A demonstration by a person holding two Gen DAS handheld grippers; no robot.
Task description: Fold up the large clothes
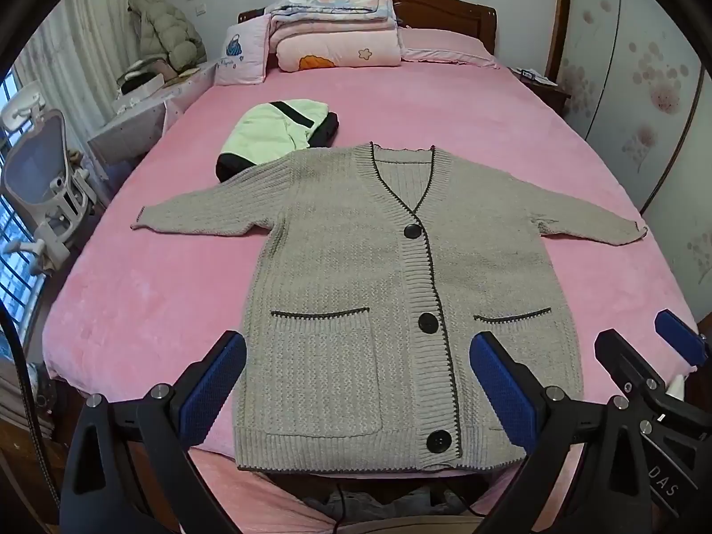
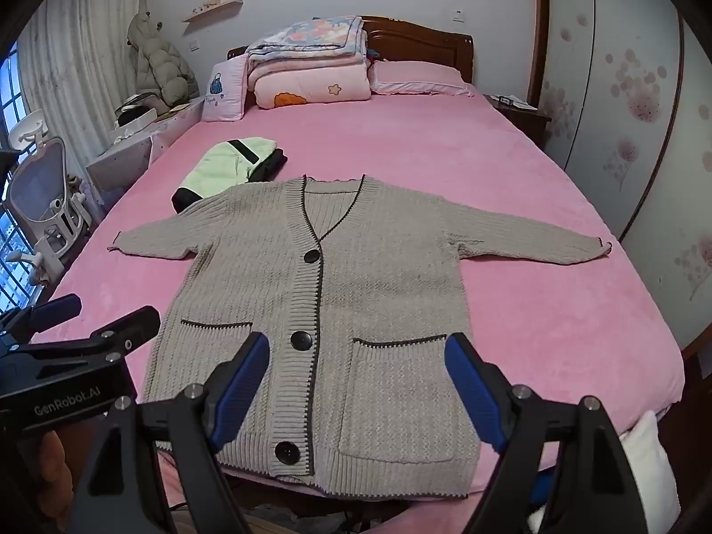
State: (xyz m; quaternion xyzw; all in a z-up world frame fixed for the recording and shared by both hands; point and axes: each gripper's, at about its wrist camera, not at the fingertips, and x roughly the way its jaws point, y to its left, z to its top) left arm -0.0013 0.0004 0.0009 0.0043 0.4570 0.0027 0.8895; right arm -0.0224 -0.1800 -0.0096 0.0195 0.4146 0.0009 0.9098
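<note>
Trouble would likely start at the hem: the cardigan (image 1: 356, 276) lies flat mid-frame on the bed (image 1: 445, 107), hem overhanging the near edge. Left gripper (image 1: 356, 389) and right gripper (image 2: 358, 394) hover, jaws wide; a shallow pinch may drag it off.

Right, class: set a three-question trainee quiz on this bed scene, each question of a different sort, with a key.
1. True or false: the grey knit cardigan lies flat on the pink bed sheet with both sleeves spread out.
2. How many black buttons show down its front? A) two B) three C) five
3. Fill in: both the left gripper and the right gripper are ____ and hold nothing.

Key: 1 true; 2 B, the top button, middle and hem; 3 open. For interest, a folded green and black garment lies behind the cardigan's shoulder.
</note>
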